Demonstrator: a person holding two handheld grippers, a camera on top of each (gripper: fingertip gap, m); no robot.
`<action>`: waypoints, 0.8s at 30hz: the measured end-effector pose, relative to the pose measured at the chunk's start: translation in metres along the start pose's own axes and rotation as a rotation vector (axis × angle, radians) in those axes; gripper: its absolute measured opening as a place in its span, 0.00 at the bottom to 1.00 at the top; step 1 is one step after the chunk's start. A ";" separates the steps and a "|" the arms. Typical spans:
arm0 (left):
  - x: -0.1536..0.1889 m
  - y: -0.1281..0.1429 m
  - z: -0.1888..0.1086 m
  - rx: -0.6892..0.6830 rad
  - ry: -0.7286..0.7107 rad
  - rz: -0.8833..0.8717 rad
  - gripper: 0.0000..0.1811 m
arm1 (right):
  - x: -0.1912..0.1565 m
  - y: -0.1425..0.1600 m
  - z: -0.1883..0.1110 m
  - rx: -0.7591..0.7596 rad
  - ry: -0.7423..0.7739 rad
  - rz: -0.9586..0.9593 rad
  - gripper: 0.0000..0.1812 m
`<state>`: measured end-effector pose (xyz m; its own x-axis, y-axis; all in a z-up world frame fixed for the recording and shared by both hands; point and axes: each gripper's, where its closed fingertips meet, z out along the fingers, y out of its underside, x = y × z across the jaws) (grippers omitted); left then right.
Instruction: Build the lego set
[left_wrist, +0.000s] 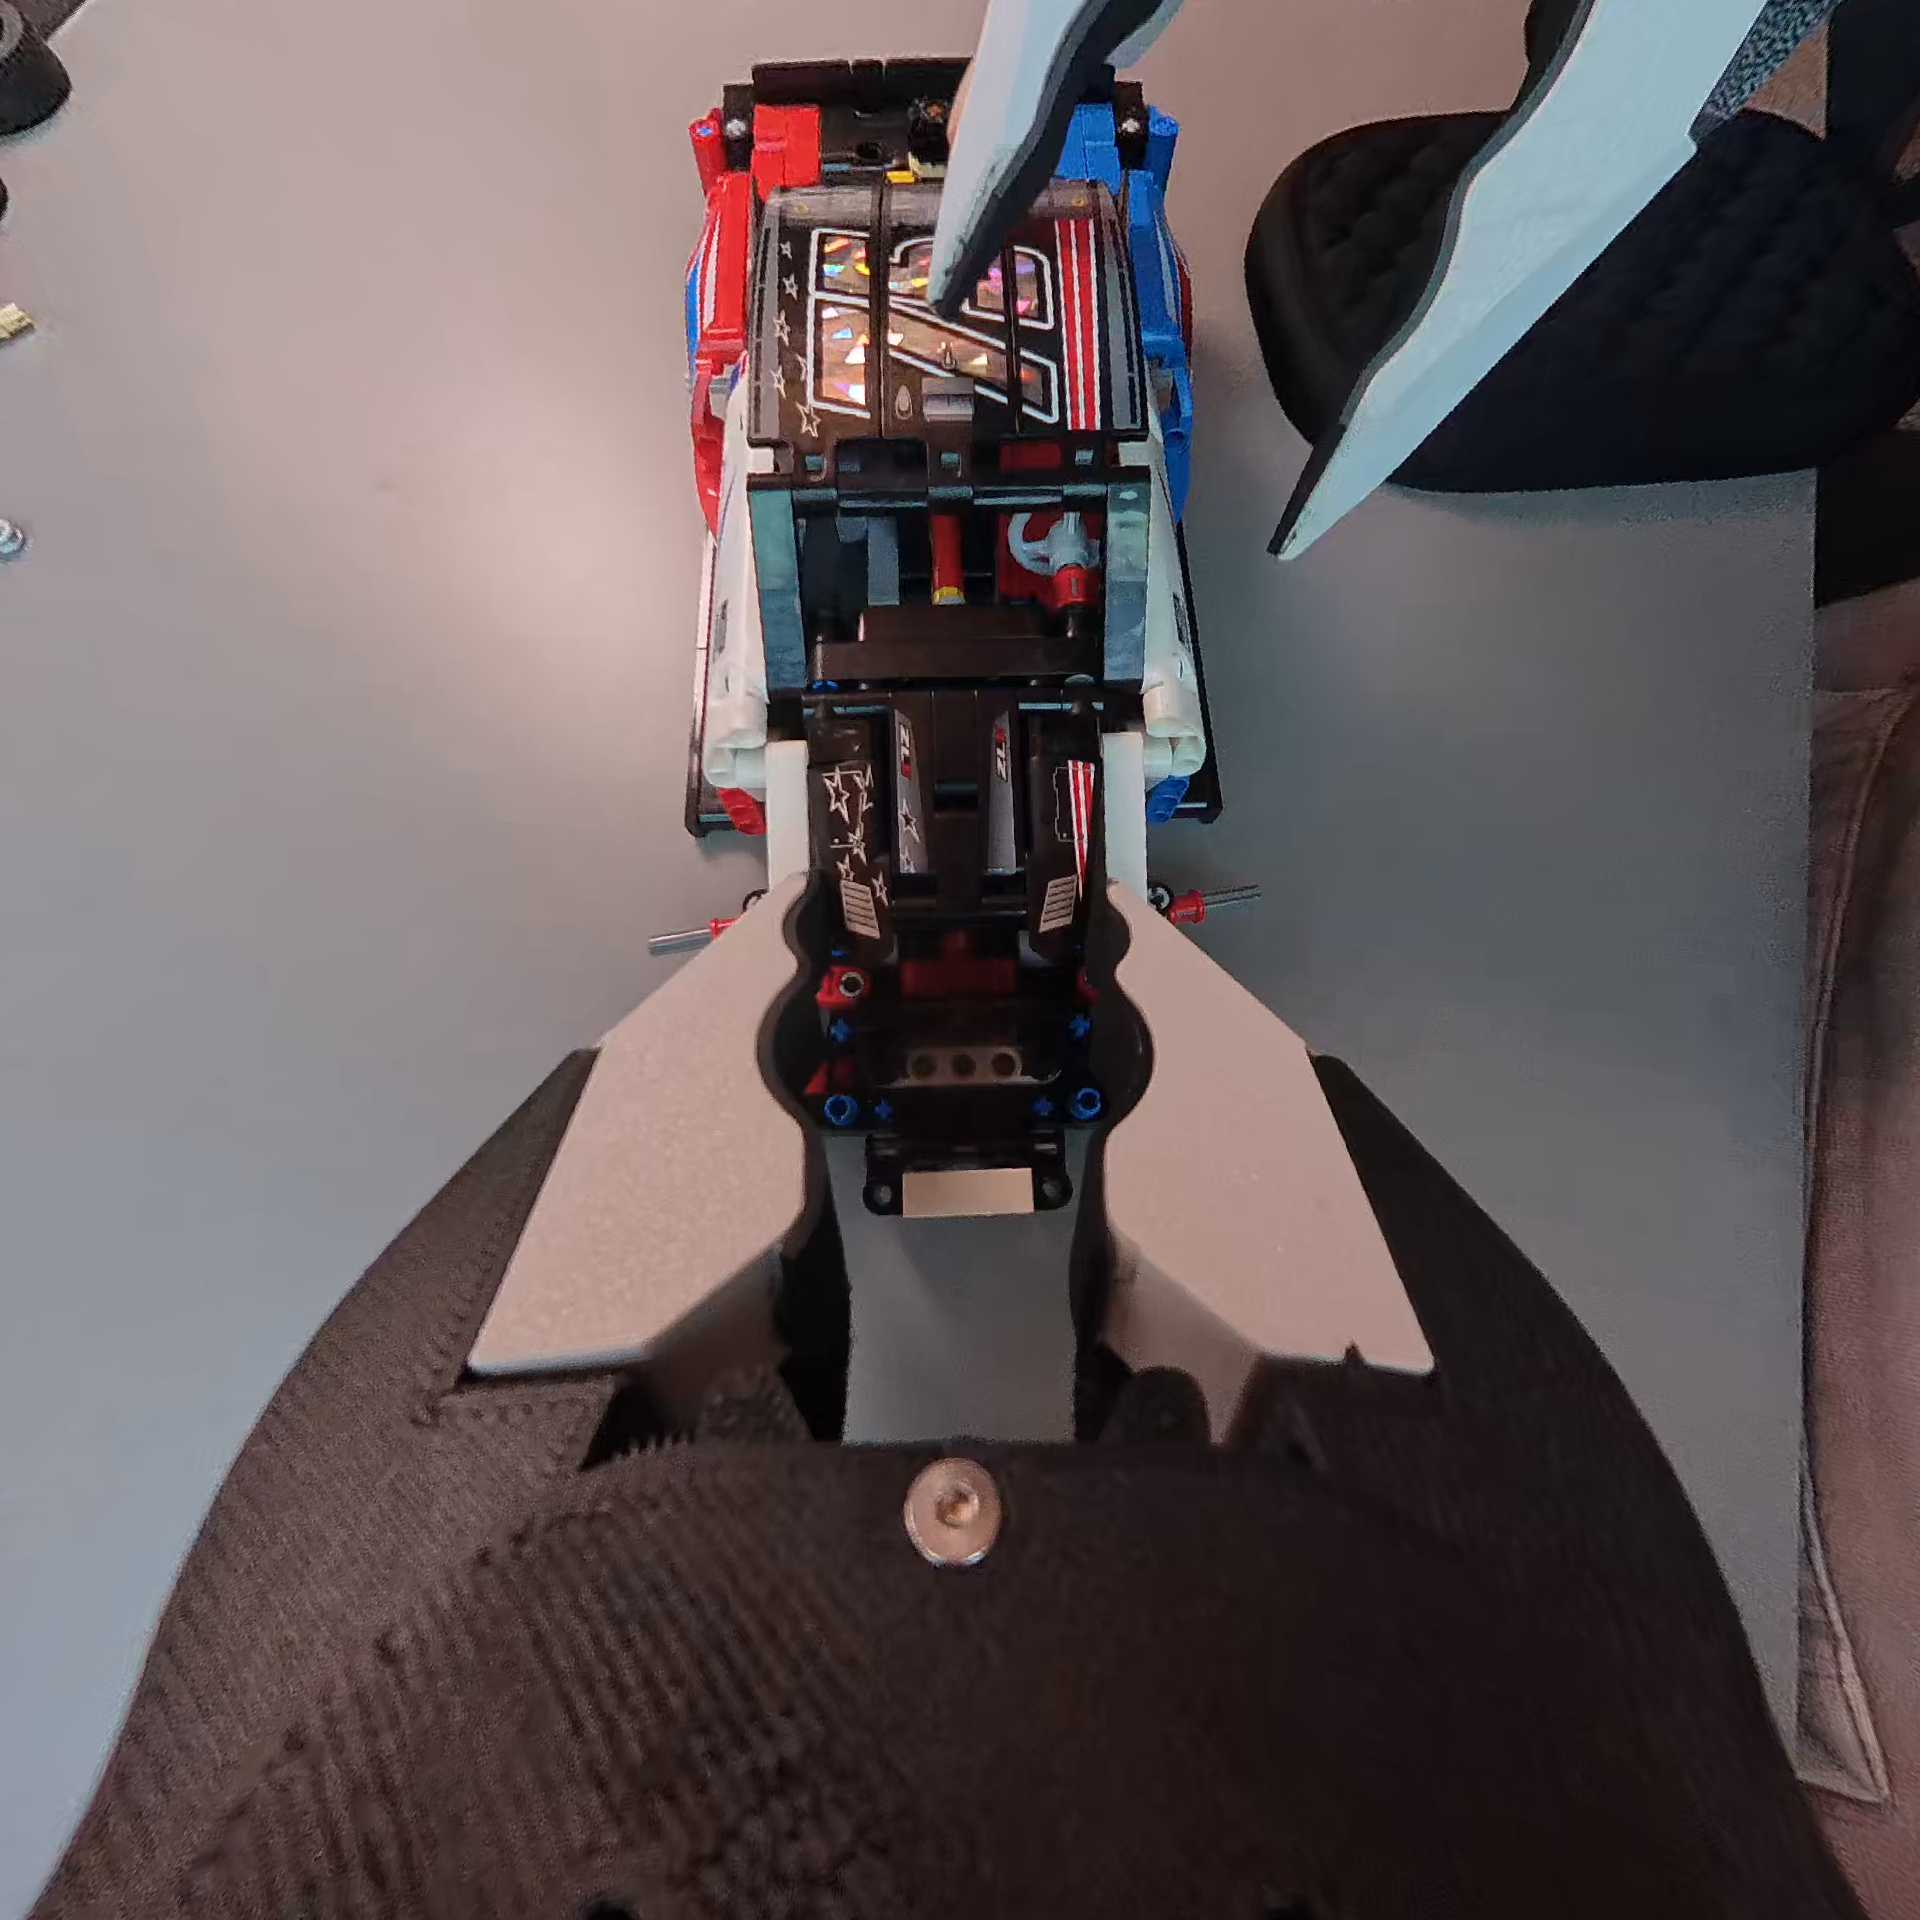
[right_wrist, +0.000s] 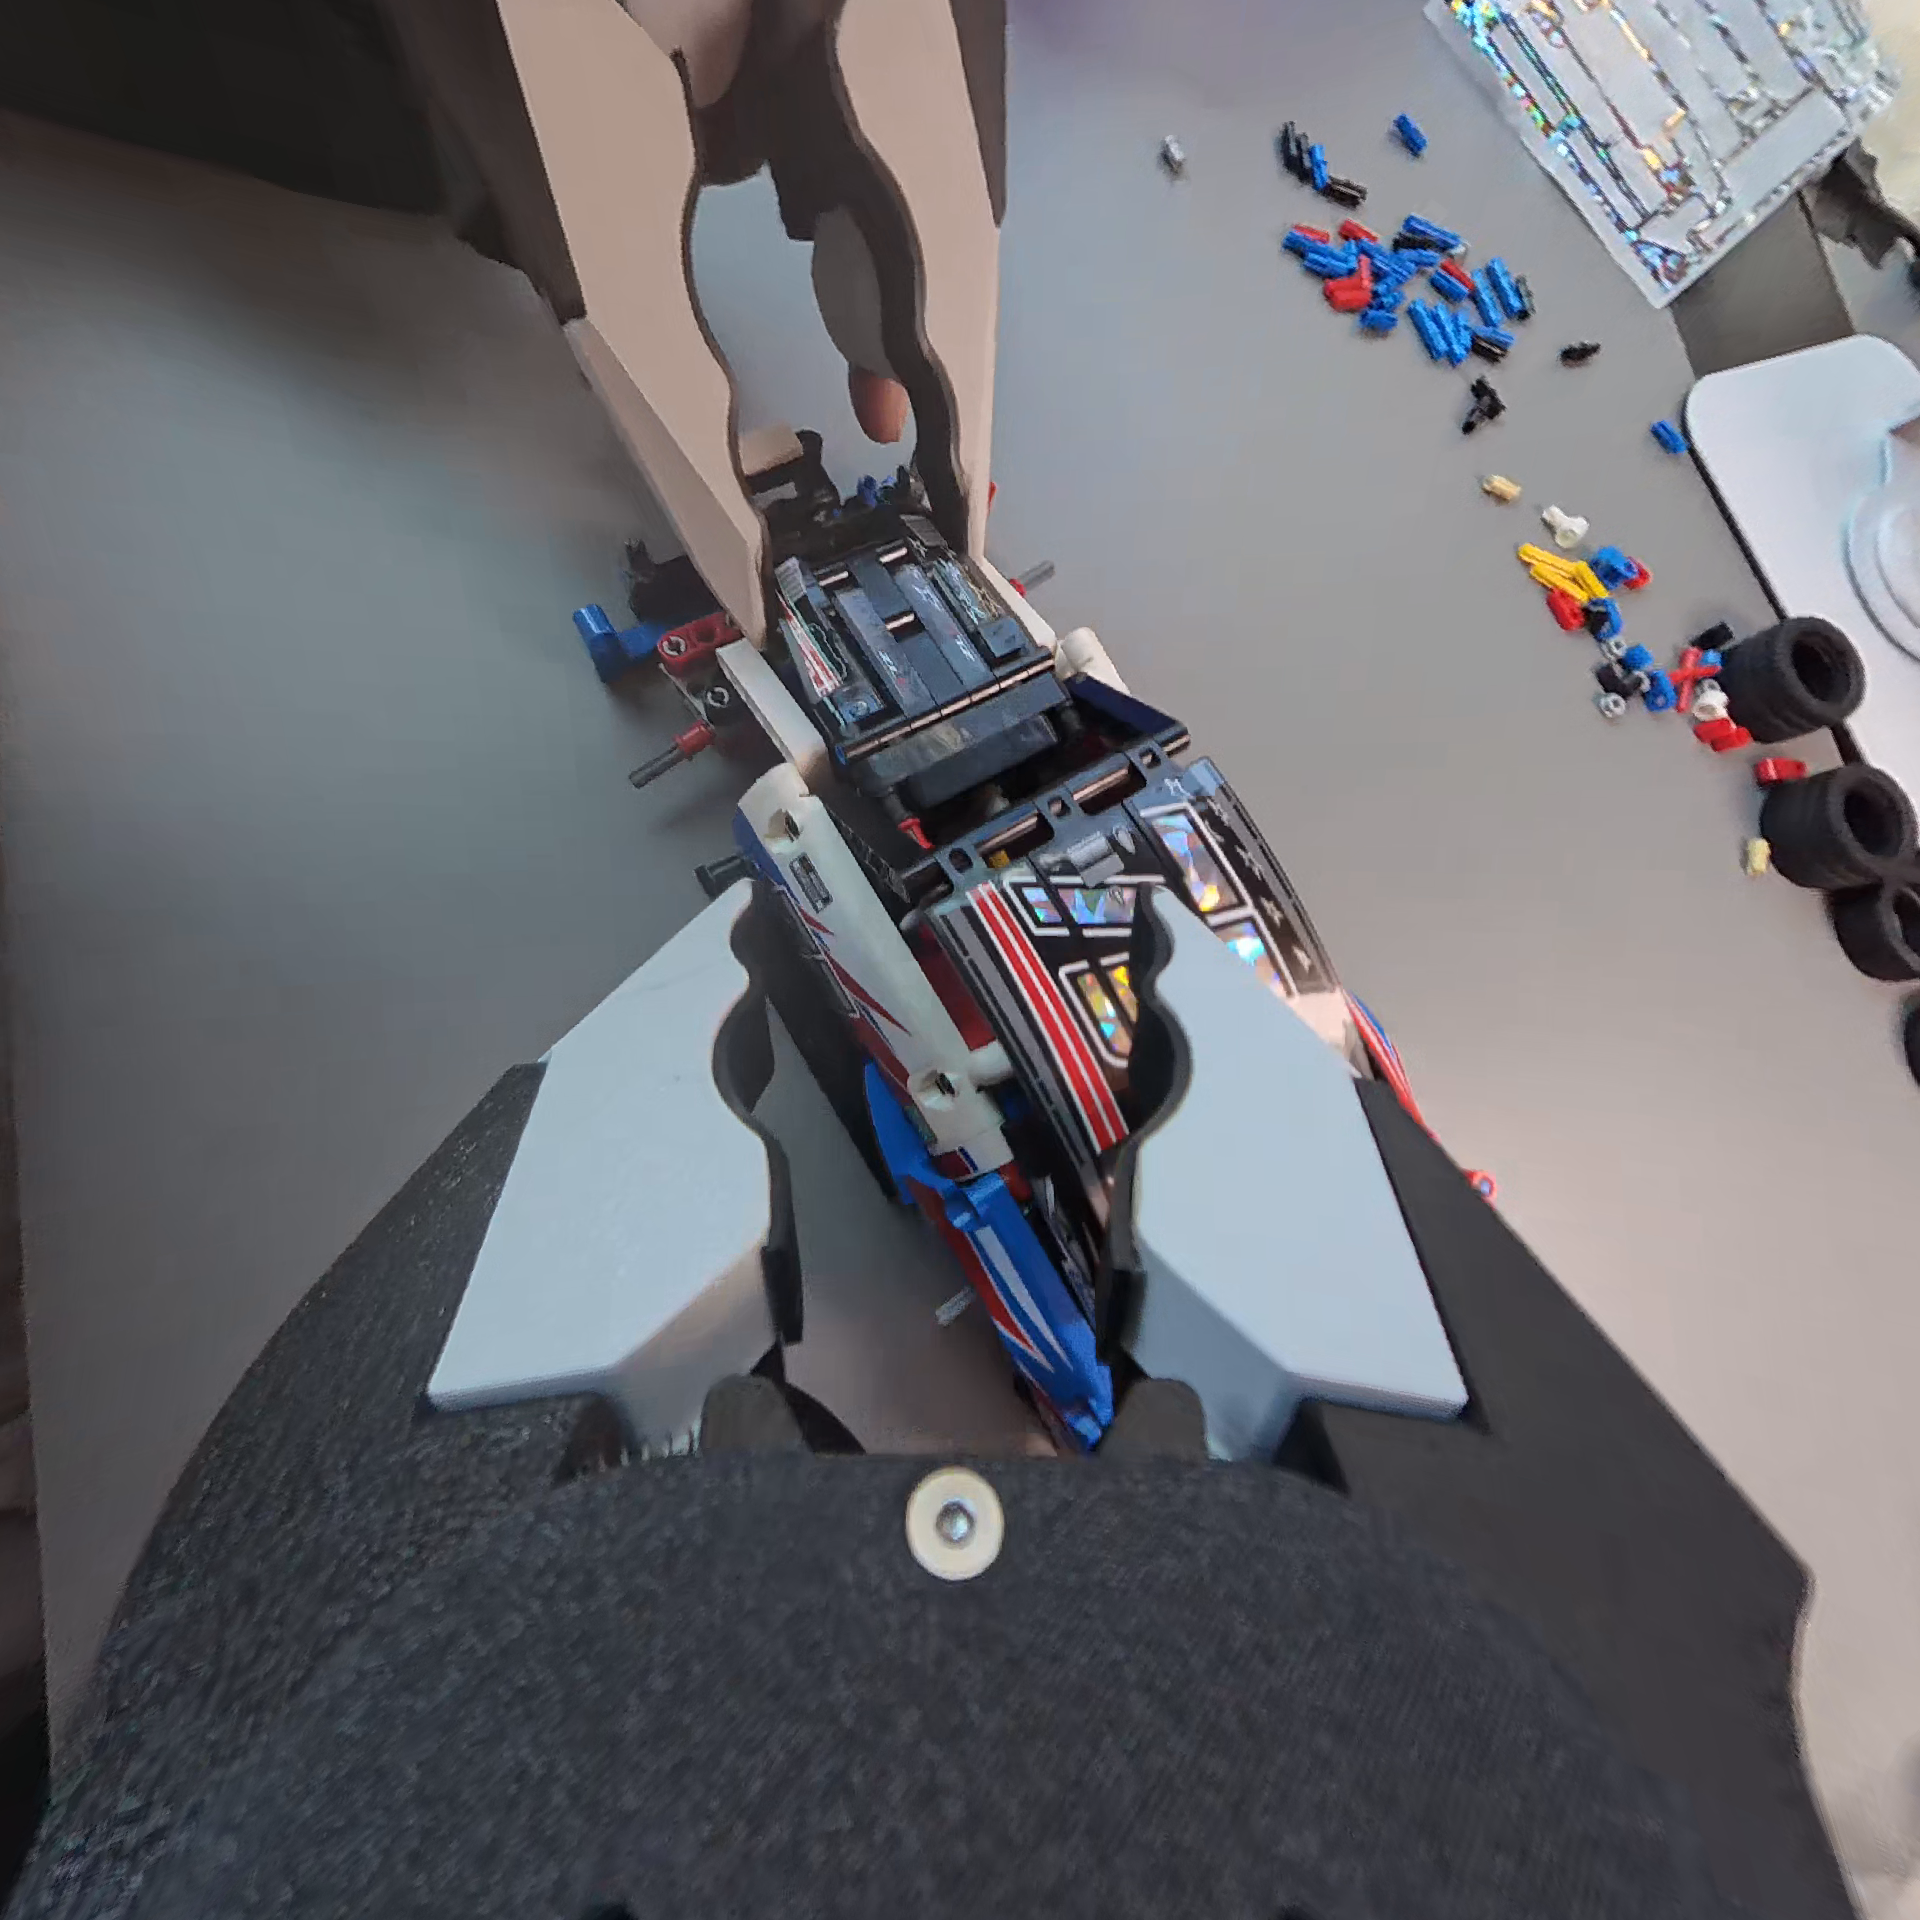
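The lego car (left_wrist: 935, 436), black with red, white and blue sides and a shiny stickered roof, lies lengthwise on the grey table (left_wrist: 364, 727). My left gripper (left_wrist: 954, 899) is shut on the car's narrow black end, one finger on each side. It shows at the top of the right wrist view (right_wrist: 868, 582). My right gripper (right_wrist: 951, 899) is open over the other end of the car (right_wrist: 1039, 935). One finger rests on the roof sticker and the other hangs beside the white side panel. In the left wrist view, the right gripper (left_wrist: 1114, 424) comes in from the top.
A pile of small blue, red and black pins (right_wrist: 1403, 291) lies at the far right, with more loose parts (right_wrist: 1600, 603) and black tyres (right_wrist: 1808, 675) nearer. A sticker sheet (right_wrist: 1662, 114) and a white object (right_wrist: 1808, 457) sit at the table's edge. A small blue and red piece (right_wrist: 634, 644) lies beside the car.
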<state>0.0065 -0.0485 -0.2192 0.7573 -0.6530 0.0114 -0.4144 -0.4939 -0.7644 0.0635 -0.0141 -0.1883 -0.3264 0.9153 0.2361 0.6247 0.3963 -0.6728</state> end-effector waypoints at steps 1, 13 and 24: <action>-0.002 -0.001 0.001 0.019 -0.005 -0.008 0.26 | 0.003 0.006 -0.002 -0.003 0.028 0.014 0.37; -0.017 -0.013 0.001 0.222 -0.084 -0.044 0.28 | 0.039 0.023 0.002 0.003 0.317 0.094 0.43; -0.026 -0.007 -0.012 0.240 -0.052 -0.105 0.51 | 0.053 0.047 0.006 -0.065 0.312 0.041 0.47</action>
<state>-0.0168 -0.0348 -0.2064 0.8172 -0.5720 0.0707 -0.2048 -0.4029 -0.8920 0.0717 0.0524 -0.2121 -0.0731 0.9047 0.4198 0.6805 0.3530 -0.6422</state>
